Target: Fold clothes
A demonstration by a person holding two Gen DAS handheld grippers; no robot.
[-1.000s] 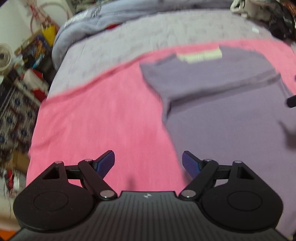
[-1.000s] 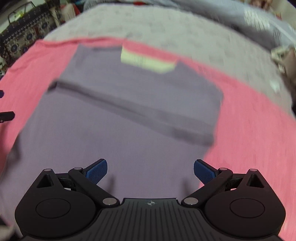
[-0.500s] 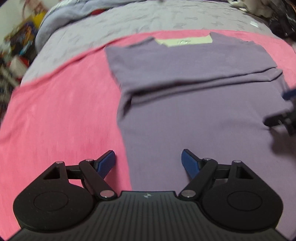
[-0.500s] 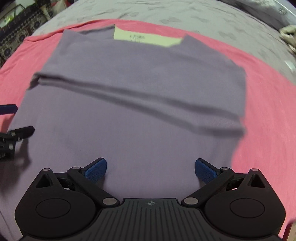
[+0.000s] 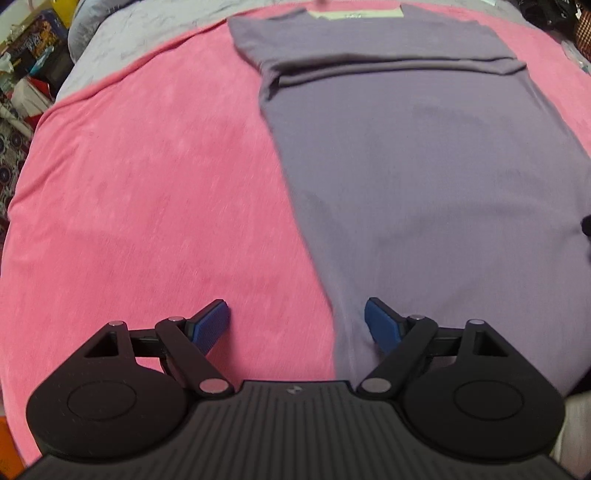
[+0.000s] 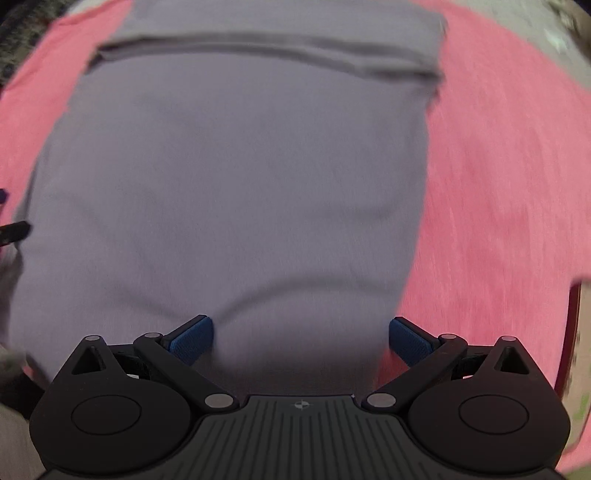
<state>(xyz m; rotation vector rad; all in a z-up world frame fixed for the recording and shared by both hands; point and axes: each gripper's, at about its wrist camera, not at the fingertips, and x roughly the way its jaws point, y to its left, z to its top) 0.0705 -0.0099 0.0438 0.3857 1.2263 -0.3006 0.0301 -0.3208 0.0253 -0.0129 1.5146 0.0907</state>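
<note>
Your left tool gapes wide over the purple shirt's near corner at 6 o'clock; your right tool straddles its hem, wide too, on the pink blanket

A bed is seen, covered at its far end by a pale grey patterned sheet. Over the near part of the bed a pink blanket is spread, reaching the near edge and both sides of each view. On the pink blanket a purple T-shirt is laid flat, lengthwise, with its neck at the far end and its hem near. A pale yellow-green label is shown inside the neck. Its sleeves are folded in across the chest, so that a horizontal fold line is formed. In the right wrist view the T-shirt is blurred, with the pink blanket showing on either side.
</note>
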